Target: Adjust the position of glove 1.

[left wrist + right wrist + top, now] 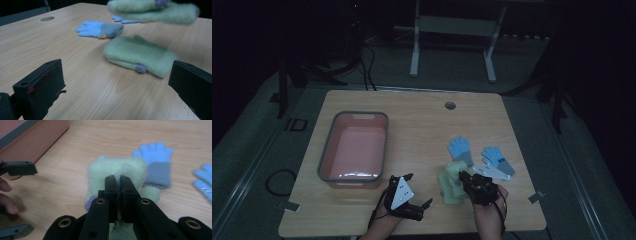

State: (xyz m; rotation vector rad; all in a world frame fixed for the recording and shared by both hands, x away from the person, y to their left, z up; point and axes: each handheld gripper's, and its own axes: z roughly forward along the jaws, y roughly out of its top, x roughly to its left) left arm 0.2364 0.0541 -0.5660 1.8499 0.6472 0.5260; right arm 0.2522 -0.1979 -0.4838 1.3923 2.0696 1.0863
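A dim room with a wooden tabletop point(412, 125) seen from above. A person's forearms enter from the bottom edge, each hand holding a black two-jaw tool.

The right tool point(119, 185) has its jaws pressed together on a fuzzy green mitten point(117, 168), pinching a fold of its fabric. In the left tool's view this mitten point(152, 10) is blurred and hangs above the wood near the top of the picture, so it appears lifted clear, though the blur makes that hard to confirm. From above, the right tool point(467, 177) sits at the near right part of the tabletop.

A second green mitten point(138, 56) lies flat on the tabletop below the raised one, with a small purple bobble at its near edge.

The left tool point(117, 85) has its jaws wide apart with nothing between them, pointing toward the flat mitten. From above it point(404, 192) rests near the front edge.

Two blue gloves lie beyond the mittens: one point(460, 150) just behind them, the other point(497, 159) farther right.

A pink tub with a grey rim point(328, 150) stands on the left side, well apart from the gloves.
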